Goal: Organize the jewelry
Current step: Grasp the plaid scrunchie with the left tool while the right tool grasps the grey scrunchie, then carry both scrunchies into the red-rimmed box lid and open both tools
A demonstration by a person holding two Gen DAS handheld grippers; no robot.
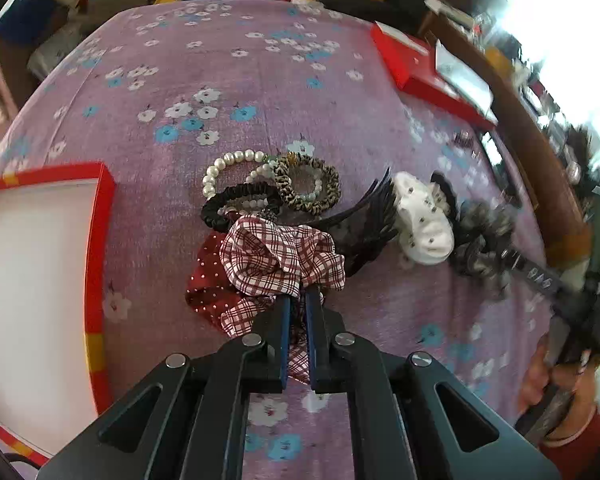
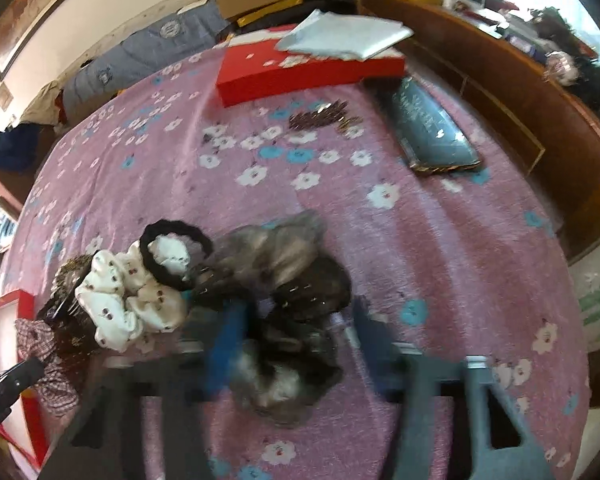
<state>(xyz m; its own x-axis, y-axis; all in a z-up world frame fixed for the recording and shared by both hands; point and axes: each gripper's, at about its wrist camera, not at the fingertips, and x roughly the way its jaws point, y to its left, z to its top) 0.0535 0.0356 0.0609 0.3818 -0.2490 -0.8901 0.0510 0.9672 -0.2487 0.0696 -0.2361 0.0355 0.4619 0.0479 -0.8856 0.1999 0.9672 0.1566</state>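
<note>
My left gripper (image 1: pixel 298 300) is shut on a red-and-white plaid scrunchie (image 1: pixel 280 260) that lies over a dark red dotted one (image 1: pixel 208 280). Beyond it lie a pearl bracelet (image 1: pixel 224 168), a black scrunchie (image 1: pixel 236 200), a leopard-print scrunchie (image 1: pixel 308 188), a black claw clip (image 1: pixel 368 220) and a white dotted scrunchie (image 1: pixel 424 220). My right gripper (image 2: pixel 296 320) is blurred, its jaws wide apart around a grey-black gauzy scrunchie (image 2: pixel 292 308). The white scrunchie (image 2: pixel 128 296) with a black hair tie (image 2: pixel 172 256) lies to its left.
An open red-rimmed white box (image 1: pixel 100 240) sits at the left on the pink flowered bedspread (image 1: pixel 260 80). A red box lid (image 2: pixel 300 68) with a white sheet, several hair clips (image 2: pixel 320 118) and a dark packet (image 2: pixel 432 128) lie farther off. A wooden ledge (image 2: pixel 520 80) runs along the right.
</note>
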